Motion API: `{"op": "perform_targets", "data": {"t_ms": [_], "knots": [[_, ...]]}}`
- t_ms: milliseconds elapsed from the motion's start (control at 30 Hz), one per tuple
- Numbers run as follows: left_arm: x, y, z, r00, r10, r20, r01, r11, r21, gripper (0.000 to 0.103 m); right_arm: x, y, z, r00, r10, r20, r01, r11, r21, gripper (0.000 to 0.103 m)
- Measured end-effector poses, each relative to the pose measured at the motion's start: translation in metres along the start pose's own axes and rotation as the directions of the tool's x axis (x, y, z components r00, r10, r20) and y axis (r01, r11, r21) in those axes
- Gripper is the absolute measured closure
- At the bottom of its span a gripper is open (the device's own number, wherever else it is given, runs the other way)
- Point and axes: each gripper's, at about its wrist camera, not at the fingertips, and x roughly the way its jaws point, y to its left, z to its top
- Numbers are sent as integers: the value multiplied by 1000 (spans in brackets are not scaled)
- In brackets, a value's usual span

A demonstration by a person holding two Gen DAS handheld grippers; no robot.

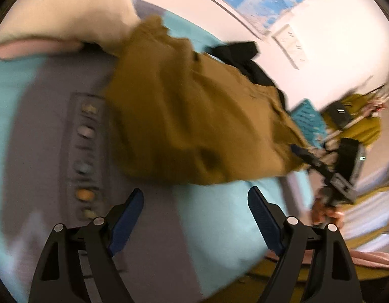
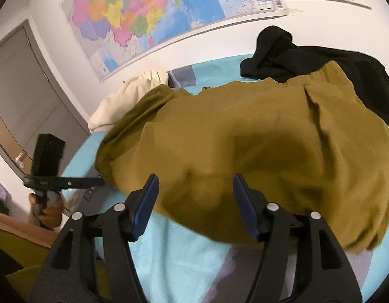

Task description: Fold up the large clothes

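Mustard-brown cloth, a large garment [image 2: 245, 136], lies spread on the bed [image 2: 169, 247] over a turquoise and grey cover, its near hem just ahead of both tools. The left hand-held gripper [image 1: 195, 197] hangs with its jaws wide apart and nothing between them. The right hand-held gripper [image 2: 195, 184] is likewise parted and empty, above the hem. A black garment [image 2: 308, 55] and a cream one [image 2: 128, 96] lie behind. A map [image 2: 149, 15] hangs on the wall; its print is too small to read.
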Motion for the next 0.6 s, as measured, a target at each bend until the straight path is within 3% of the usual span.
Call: {"op": "perform_targets", "data": {"t_ms": [200, 333, 500, 600], "knots": [[21, -7, 8, 998, -56, -18, 55, 998, -30, 22, -23, -11, -14, 998, 57, 25, -59, 995, 84, 39], [31, -6, 18, 995, -98, 3, 98, 992, -76, 14, -36, -19, -26, 994, 99, 37, -103, 985, 137, 37], [37, -7, 26, 993, -93, 74, 99, 991, -86, 13, -50, -37, -42, 993, 107, 43, -114, 968, 222, 33], [43, -15, 30, 991, -44, 127, 52, 997, -60, 14, -56, -52, -52, 995, 87, 46, -96, 953, 288, 32]]}}
